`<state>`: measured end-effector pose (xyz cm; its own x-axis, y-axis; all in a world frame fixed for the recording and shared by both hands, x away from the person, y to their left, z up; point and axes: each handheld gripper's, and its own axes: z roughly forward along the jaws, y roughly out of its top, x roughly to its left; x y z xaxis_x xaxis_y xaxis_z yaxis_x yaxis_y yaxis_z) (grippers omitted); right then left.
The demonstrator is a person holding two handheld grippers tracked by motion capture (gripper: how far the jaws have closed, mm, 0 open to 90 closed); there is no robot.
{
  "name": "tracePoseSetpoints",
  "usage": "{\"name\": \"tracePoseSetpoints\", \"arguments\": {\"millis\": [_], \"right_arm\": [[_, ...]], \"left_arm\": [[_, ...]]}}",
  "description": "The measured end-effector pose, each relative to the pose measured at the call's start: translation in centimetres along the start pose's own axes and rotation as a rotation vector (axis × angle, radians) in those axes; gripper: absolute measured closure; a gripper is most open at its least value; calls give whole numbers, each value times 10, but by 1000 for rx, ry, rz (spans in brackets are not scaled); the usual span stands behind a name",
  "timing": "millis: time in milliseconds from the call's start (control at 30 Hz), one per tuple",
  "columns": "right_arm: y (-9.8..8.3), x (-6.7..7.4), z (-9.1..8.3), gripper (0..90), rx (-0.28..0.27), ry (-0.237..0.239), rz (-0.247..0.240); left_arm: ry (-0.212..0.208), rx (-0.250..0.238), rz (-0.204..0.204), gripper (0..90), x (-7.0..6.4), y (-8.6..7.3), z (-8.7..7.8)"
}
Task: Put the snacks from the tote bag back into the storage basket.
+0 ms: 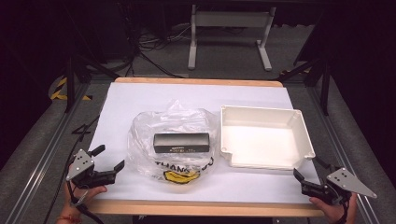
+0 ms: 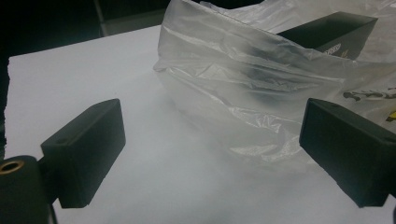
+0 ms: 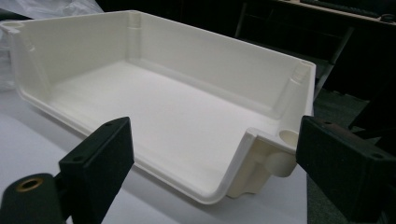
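A clear plastic bag (image 1: pixel 175 140) with yellow and black print lies mid-table, a black box (image 1: pixel 181 142) inside it. The left gripper view looks at the bag (image 2: pixel 243 88) with the box (image 2: pixel 334 32) behind its folds. My left gripper (image 1: pixel 110 157) is open at the table's front left, a short way left of the bag, nothing between its jaws (image 2: pixel 210 149). A white open-fronted tray (image 1: pixel 303 135) sits right of the bag. My right gripper (image 1: pixel 308 169) is open near the tray's front right corner (image 3: pixel 275 158), holding nothing.
White paper (image 1: pixel 140 98) covers the wooden table. Beyond the far edge are a white desk frame (image 1: pixel 229 28) and cables on the floor. Metal rails run along both sides of the table.
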<state>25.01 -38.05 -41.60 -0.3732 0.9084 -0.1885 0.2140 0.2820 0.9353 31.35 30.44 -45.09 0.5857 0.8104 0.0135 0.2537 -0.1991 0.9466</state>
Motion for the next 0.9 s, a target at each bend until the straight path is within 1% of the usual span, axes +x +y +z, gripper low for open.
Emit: {"name": "tracePoseSetpoints", "arguments": {"millis": [67, 100, 133, 167, 233, 300, 400, 467, 533, 567, 667, 700, 767, 800, 900], "right_arm": [[1, 0, 1, 129, 7, 32, 0], [2, 1, 1, 141, 10, 38, -4], [5, 2, 1, 151, 18, 51, -16], [6, 3, 2, 165, 11, 61, -14], [8, 3, 1, 169, 12, 62, -21], [11, 5, 1, 173, 6, 73, -24], [16, 7, 3, 173, 17, 80, -42], [19, 8, 4, 173, 22, 92, -47], [21, 8, 4, 173, 26, 94, -51], [24, 9, 5, 173, 28, 107, -56], [28, 10, 7, 173, 39, 120, -64], [30, 10, 8, 172, 37, 136, -71], [35, 12, 11, 162, 45, 149, -84], [38, 14, 13, 162, 52, 162, -102], [43, 17, 18, 167, 56, 187, -120]], "left_arm": [[0, 4, -1, 79, -1, 0, 0], [-3, 4, 6, 79, -1, 1, 1], [-4, 6, 8, 79, -1, 1, 1], [-4, 6, 8, 79, -1, 1, 1], [-7, 8, 5, 79, -1, 0, 2], [-7, 8, 4, 79, -1, 0, 2], [-5, 10, 4, 79, -1, 0, 3], [-6, 12, 2, 79, -1, 0, 3], [-6, 14, 1, 79, -2, 0, 3], [-7, 16, 2, 79, -2, 0, 3], [-8, 12, 2, 79, -2, 0, 2], [-9, 12, 1, 79, -2, 0, 2], [-9, 13, 2, 79, -2, 0, 2], [-11, 13, 2, 79, -2, 0, 3], [-11, 17, 5, 79, -3, 0, 3]]}}
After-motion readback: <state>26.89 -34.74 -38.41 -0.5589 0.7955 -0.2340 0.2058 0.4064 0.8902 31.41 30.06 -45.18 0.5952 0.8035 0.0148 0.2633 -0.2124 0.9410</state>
